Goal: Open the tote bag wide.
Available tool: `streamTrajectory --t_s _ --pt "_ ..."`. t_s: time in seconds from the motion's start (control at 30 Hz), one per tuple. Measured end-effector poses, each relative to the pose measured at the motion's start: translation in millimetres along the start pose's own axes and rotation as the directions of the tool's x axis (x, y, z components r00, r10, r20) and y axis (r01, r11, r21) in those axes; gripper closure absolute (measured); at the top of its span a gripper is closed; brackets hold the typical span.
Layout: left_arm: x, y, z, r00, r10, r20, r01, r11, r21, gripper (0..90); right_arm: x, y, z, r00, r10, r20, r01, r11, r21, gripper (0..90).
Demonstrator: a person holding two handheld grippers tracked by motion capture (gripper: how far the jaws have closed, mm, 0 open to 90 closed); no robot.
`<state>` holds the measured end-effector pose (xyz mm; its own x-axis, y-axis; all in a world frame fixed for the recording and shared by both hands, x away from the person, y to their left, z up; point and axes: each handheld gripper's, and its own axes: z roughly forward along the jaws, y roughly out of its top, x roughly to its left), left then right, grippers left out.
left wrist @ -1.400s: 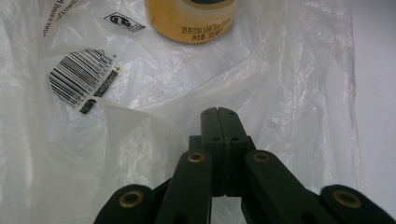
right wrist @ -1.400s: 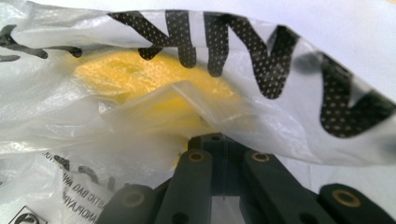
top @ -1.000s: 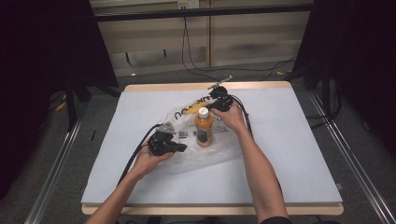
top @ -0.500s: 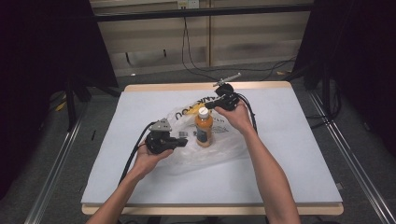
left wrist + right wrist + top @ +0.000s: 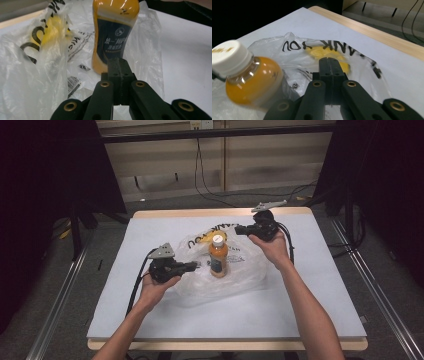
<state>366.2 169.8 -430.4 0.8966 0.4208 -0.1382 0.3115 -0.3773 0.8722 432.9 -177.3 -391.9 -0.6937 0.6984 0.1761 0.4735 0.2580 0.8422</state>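
White sheeting covers our wood-edged table (image 5: pixel 320 270), and near its middle stands an orange juice bottle (image 5: pixel 218 256) with a white cap (image 5: pixel 218 239) and a dark label, upright on a crumpled clear plastic bag (image 5: pixel 240 270). That bag spreads around the bottle's base and carries black lettering and a yellow patch on the side farther from us. Just left of the bottle we hold the left gripper (image 5: pixel 196 265), its jaws pressed together with nothing between them and their tip close to the bottle's lower body, pointing at the label. Beyond the bottle and to its right we hold the right gripper (image 5: pixel 239 230) above the bag's far edge, jaws likewise closed on nothing, aimed back toward the bottle's cap. Black cables (image 5: pixel 137 285) trail from both grippers along our forearms. Past the table, behind the bottle, lie a grey floor and loose wires (image 5: pixel 210 185).
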Motion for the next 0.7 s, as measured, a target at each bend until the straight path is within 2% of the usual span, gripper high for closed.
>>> streamTrajectory --t_s 0.07,0.1,0.13,0.17,0.2,0.23,0.27,0.3,0.33,0.4,0.43,0.47,0.53,0.57,0.6,0.7 --pt "-0.2 1.4 -4.8 0.9997 0.015 -0.019 -0.015 0.9998 -0.014 90.0 -0.1 -2.2 -5.0 1.0 -0.002 0.007 0.002 1.0 -0.008 90.0" --pt "0.2 1.8 -6.4 0.9998 0.009 -0.019 -0.009 0.9996 -0.027 90.0 -0.7 -4.7 -9.8 0.9999 -0.005 0.01 0.005 1.0 -0.02 90.0" --pt "0.7 2.2 -8.0 0.9999 0.007 -0.012 -0.007 0.9992 -0.04 90.0 -1.8 -7.6 -14.8 1.0 0.001 -0.001 -0.001 0.999 -0.038 90.0" --pt "0.4 2.6 -9.6 0.9998 0.006 -0.019 -0.007 0.9985 -0.053 90.0 -2.2 -13.6 -23.4 0.9998 0.01 0.018 -0.009 0.997 -0.071 88.3" --pt "-0.2 3.2 -11.0 0.9996 0.005 -0.028 -0.007 0.9984 -0.056 90.0 -2.1 -16.8 -27.2 0.9997 0.014 0.019 -0.012 0.996 -0.084 78.0" --pt "0.3 3.2 -12.3 0.9997 0.008 -0.024 -0.01 0.9976 -0.068 90.0 -2.1 -16.8 -27.2 0.9997 0.014 0.019 -0.012 0.996 -0.084 78.0" --pt "0.4 3.2 -13.9 0.9996 -0.002 -0.029 0.0 0.9972 -0.075 90.0 -1.3 -19.7 -30.8 0.9994 0.013 0.031 -0.01 0.996 -0.09 72.3" --pt "0.2 3.4 -16.2 0.9984 -0.002 -0.057 -0.001 0.9976 -0.069 82.1 1.1 -25.1 -38.3 0.9994 0.001 0.034 0.003 0.995 -0.098 66.6" --pt "-0.1 2.9 -18.2 0.9975 0.007 -0.07 -0.012 0.9972 -0.073 82.1 1.1 -25.1 -38.3 0.9994 0.001 0.034 0.003 0.995 -0.098 66.6" --pt "-0.3 1.0 -22.1 0.9969 0.003 -0.079 -0.009 0.9971 -0.076 78.4 3.8 -30.2 -45.6 0.999 -0.012 0.043 0.017 0.994 -0.105 54.7" --pt "-1.3 -0.1 -24.1 0.9948 0.004 -0.102 -0.012 0.9968 -0.08 73.9 4.5 -32.3 -49.5 0.9986 -0.012 0.052 0.018 0.993 -0.113 49.7" --pt "-1.3 -1.2 -26.2 0.9949 -0.001 -0.101 -0.008 0.9957 -0.092 67.8 5.6 -34.7 -53.7 0.9979 -0.01 0.064 0.018 0.99 -0.137 42.9" --pt "-2.4 -2.7 -30.9 0.991 -0.014 -0.133 -0.001 0.9937 -0.112 57.7 7.3 -39.0 -61.7 0.9976 0.002 0.07 0.01 0.985 -0.173 33.1" --pt "-2.5 -3.6 -33.0 0.9897 -0.011 -0.143 -0.006 0.9929 -0.119 47.5 8.6 -40.9 -65.2 0.997 0.008 0.077 0.007 0.983 -0.185 26.0" --pt "-3.3 -4.1 -35.4 0.9866 -0.011 -0.163 -0.008 0.9929 -0.119 47.5 10.3 -42.8 -67.8 0.9958 0.014 0.091 0.003 0.982 -0.187 20.1" --pt "-3.9 -7.1 -41.7 0.9815 -0.022 -0.19 -0.004 0.991 -0.134 31.8 15.2 -50.5 -76.8 0.9923 0.009 0.124 0.015 0.982 -0.191 9.6"
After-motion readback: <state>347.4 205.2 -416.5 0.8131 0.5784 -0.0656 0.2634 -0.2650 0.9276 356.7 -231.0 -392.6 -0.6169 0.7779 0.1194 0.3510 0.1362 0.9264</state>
